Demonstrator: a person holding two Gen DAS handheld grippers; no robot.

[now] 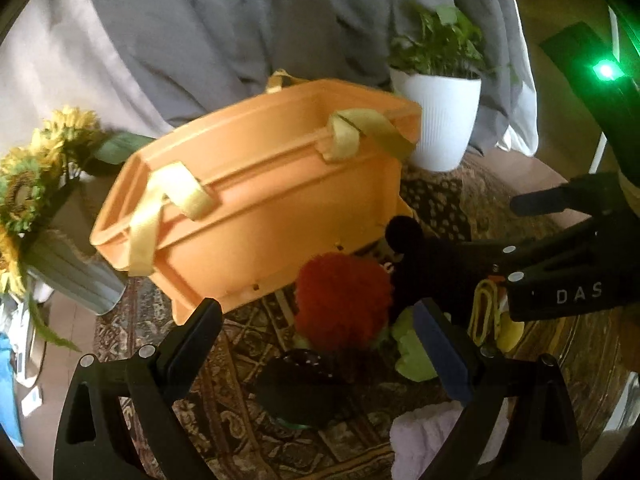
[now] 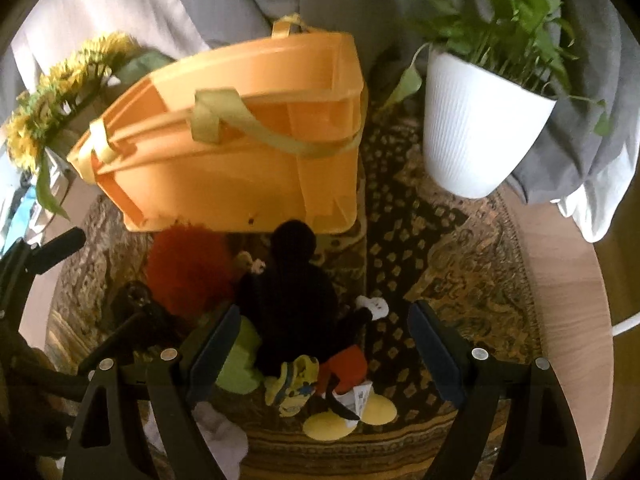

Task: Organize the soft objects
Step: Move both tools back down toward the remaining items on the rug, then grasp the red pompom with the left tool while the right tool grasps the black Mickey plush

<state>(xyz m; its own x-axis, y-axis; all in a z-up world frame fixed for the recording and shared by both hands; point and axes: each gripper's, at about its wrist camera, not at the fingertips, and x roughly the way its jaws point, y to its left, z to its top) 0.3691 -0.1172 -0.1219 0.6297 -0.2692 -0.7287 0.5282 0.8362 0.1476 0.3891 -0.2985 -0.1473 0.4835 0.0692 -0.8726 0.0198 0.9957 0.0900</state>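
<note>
An orange basket (image 2: 240, 160) with yellow-green straps stands tilted at the back of a patterned cloth. In front of it lies a heap of soft toys: a black mouse plush (image 2: 292, 280) with red shorts and yellow shoes, a red fuzzy plush (image 1: 344, 300), a green plush (image 2: 240, 364) and a small yellow plush (image 2: 296, 384). My right gripper (image 2: 326, 332) hangs open above the mouse plush and touches nothing. My left gripper (image 1: 320, 332) is open over the red fuzzy plush (image 2: 188, 272), with a dark object (image 1: 304, 388) lying below it. Neither gripper holds anything.
A white pot with a green plant (image 2: 476, 132) stands at the back right. Sunflowers in a grey vase (image 1: 76, 272) are on the left of the basket. A pale cloth (image 1: 424, 436) lies near the front. Grey drapery hangs behind; the wooden table edge (image 2: 568, 280) curves at right.
</note>
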